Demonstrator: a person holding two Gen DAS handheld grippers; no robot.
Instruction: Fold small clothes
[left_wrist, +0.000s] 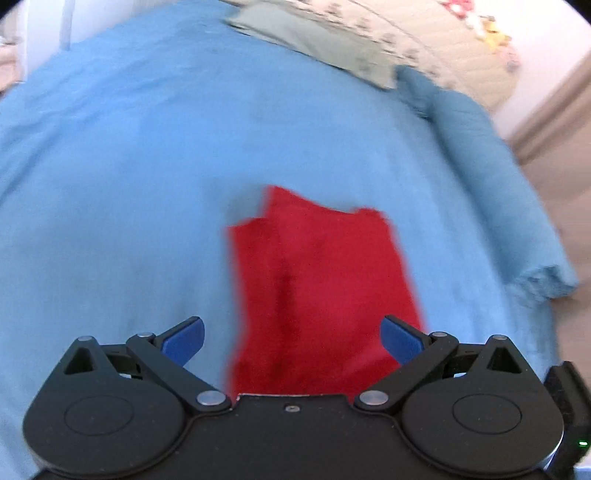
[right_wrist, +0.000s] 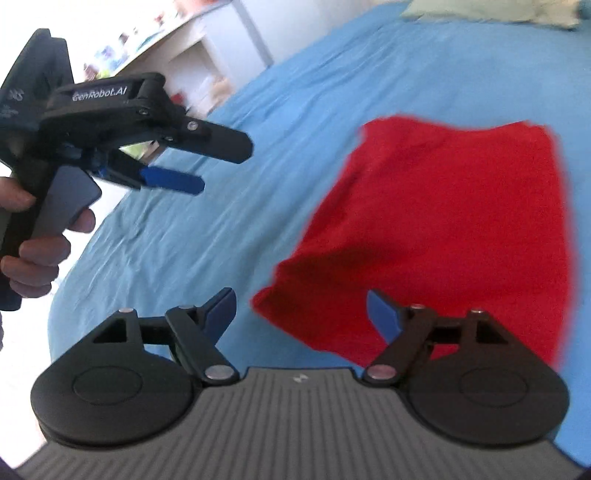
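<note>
A small red garment (left_wrist: 317, 288) lies folded into a rough rectangle on the blue bedsheet (left_wrist: 129, 177). My left gripper (left_wrist: 291, 338) hovers above its near edge, open and empty. In the right wrist view the same red garment (right_wrist: 443, 229) lies flat to the right. My right gripper (right_wrist: 301, 312) is open and empty above its near left corner. The left gripper (right_wrist: 199, 166) also shows there at the upper left, held in a hand, open, above bare sheet and apart from the garment.
A pale green cloth (left_wrist: 317, 44) lies at the far end of the bed, also visible in the right wrist view (right_wrist: 491, 11). The bed's right edge (left_wrist: 524, 206) drops to a beige floor. White shelves (right_wrist: 192, 48) stand beyond the bed's left side.
</note>
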